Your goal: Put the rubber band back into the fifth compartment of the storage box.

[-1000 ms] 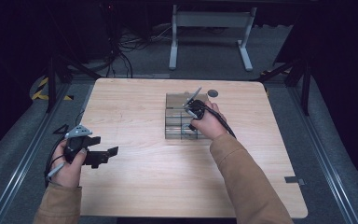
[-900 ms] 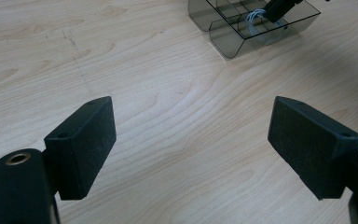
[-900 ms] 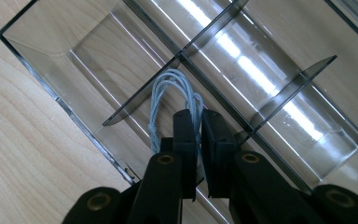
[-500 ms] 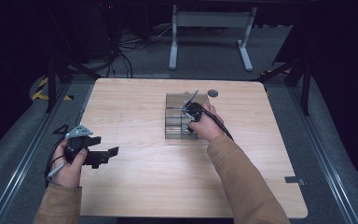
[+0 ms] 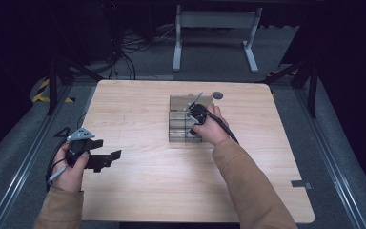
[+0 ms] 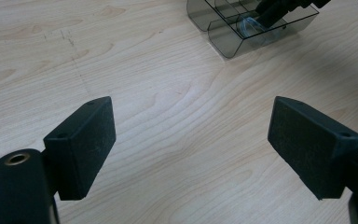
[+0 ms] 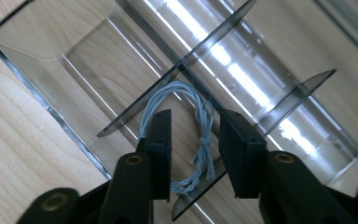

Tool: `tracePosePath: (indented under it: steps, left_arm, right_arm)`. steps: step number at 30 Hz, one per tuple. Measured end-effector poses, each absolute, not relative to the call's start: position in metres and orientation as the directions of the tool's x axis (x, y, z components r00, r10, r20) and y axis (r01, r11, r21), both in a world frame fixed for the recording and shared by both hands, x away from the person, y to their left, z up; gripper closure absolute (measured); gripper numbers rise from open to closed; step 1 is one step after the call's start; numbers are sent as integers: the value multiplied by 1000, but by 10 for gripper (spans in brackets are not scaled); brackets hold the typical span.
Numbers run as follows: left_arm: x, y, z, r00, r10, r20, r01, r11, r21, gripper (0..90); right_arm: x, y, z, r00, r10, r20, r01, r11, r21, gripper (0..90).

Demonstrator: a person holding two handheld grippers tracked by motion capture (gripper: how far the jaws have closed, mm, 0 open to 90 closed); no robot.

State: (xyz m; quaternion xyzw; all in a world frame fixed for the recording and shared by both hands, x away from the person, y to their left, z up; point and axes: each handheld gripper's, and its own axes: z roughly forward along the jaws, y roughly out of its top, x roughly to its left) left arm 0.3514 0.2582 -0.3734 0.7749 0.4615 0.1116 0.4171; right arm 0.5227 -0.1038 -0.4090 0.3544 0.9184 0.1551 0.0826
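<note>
A smoky clear organizer [image 5: 176,102] with several compartments stands on the wooden table [image 5: 138,191]. My right gripper [image 5: 192,125] points down into it. Its jaws have just been opening and now stand apart, open, on either side of a pale blue twisted cord [image 7: 204,135] that lies on the floor of one compartment [image 7: 121,60]. The right gripper [image 7: 193,126] presses on nothing. My left gripper [image 5: 106,151] hovers near the table's left edge, open and with nothing in it [image 6: 191,121]. From there the organizer [image 6: 223,42] and the cord [image 6: 249,25] show far off.
A small dark round disc [image 5: 218,95] lies on the table just behind the organizer. Thin dividers [image 7: 214,35] stand close beside the right jaws. A white stand [image 5: 214,21] is on the floor beyond the table.
</note>
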Motion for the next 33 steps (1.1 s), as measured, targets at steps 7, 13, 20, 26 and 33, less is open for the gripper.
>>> tracePosePath:
  steps: [7, 13, 20, 26, 33]
  left_arm:
    - [352, 258, -374, 548, 809, -211, 623, -227, 749, 159]
    - [352, 258, -373, 551, 807, -212, 622, -228, 749, 159]
    - [353, 258, -373, 553, 806, -212, 620, -228, 751, 159]
    - [353, 257, -372, 556, 804, -212, 622, -233, 748, 159]
    - [354, 257, -373, 555, 804, -214, 622, -229, 749, 159]
  right_arm:
    - [518, -110, -398, -731, 681, -29, 623, 684, 379, 638]
    - [515, -119, -386, -730, 683, -9, 619, 667, 414, 632]
    - [506, -131, -369, -747, 665, 16, 597, 660, 457, 639]
    - [496, -146, -356, -754, 656, 34, 583, 645, 495, 625]
    - [485, -163, -347, -760, 649, 42, 572, 636, 517, 601]
